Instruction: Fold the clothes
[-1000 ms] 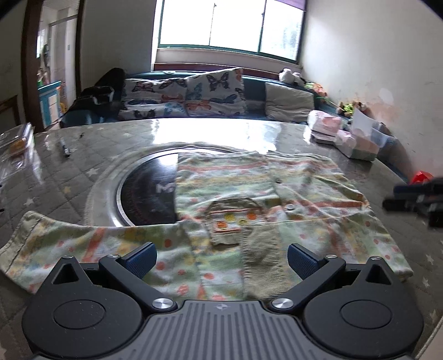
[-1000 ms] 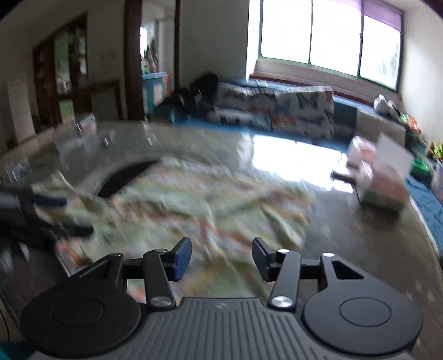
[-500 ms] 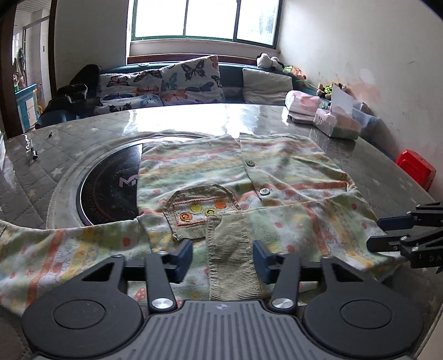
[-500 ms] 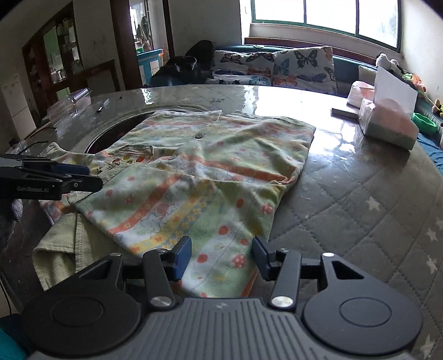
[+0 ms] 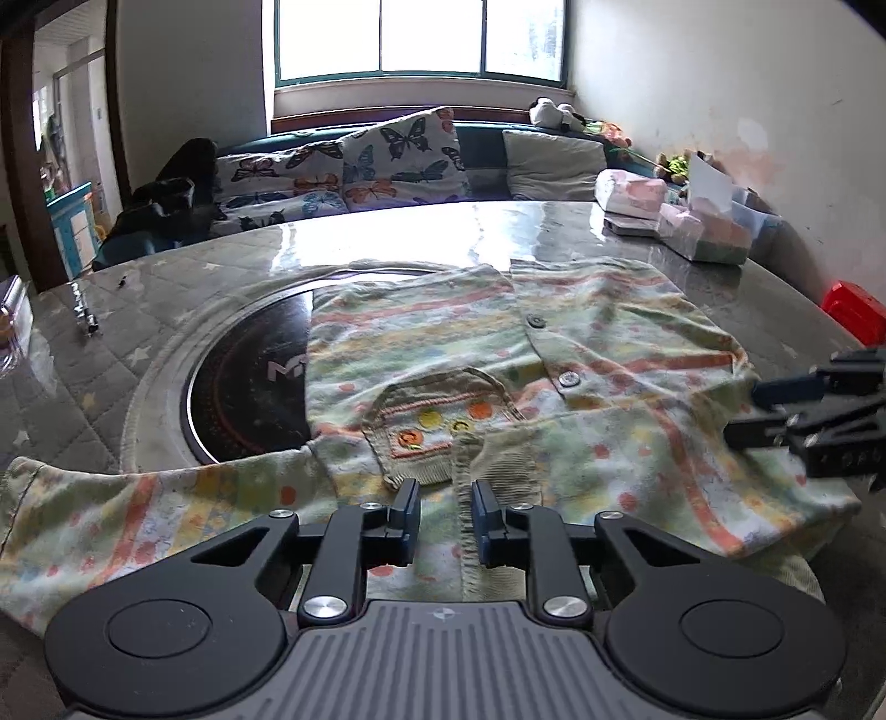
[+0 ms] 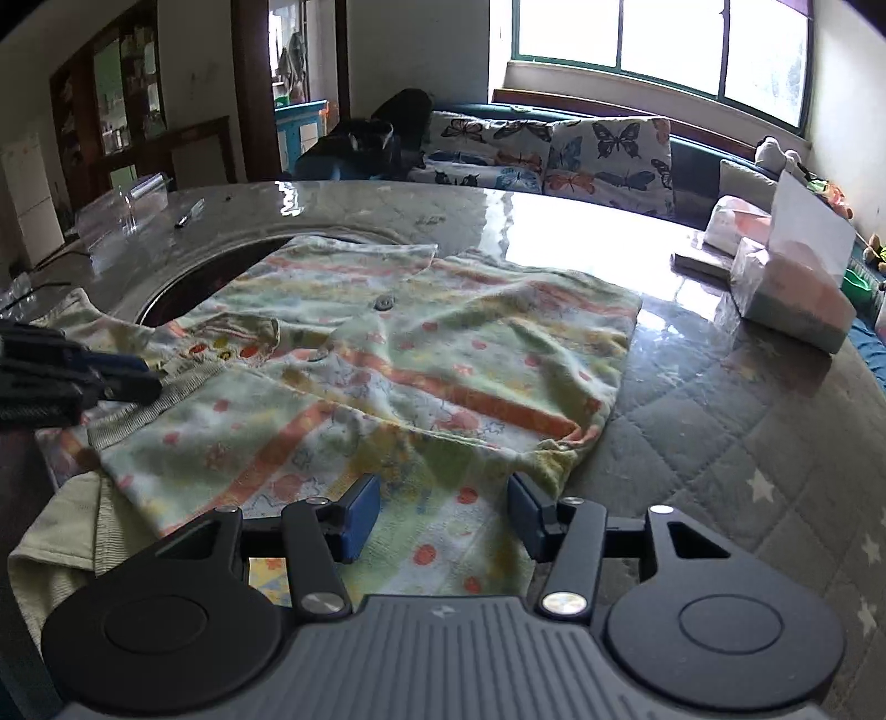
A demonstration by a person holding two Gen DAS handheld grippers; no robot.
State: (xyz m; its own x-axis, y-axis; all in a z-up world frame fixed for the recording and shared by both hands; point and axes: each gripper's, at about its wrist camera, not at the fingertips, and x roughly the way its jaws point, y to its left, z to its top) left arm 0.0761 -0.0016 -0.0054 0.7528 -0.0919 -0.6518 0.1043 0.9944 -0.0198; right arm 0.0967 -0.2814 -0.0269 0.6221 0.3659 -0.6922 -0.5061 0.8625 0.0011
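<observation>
Cardigan (image 5: 554,354): left gripper (image 5: 444,518) closing around ribbed hem (pinch unconfirmed); right gripper (image 6: 443,512) released over cloth — seat both before lifting.

Left wrist view: low, close over the cardigan (image 5: 554,354), facing the window (image 5: 421,39). Right wrist view: same garment, from its other side.

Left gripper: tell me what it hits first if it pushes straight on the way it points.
Most likely the cardigan itself: the left gripper tilts down at its ribbed band, which lies between the narrowed jaws. Whether the pads already touch it is unclear.
</observation>
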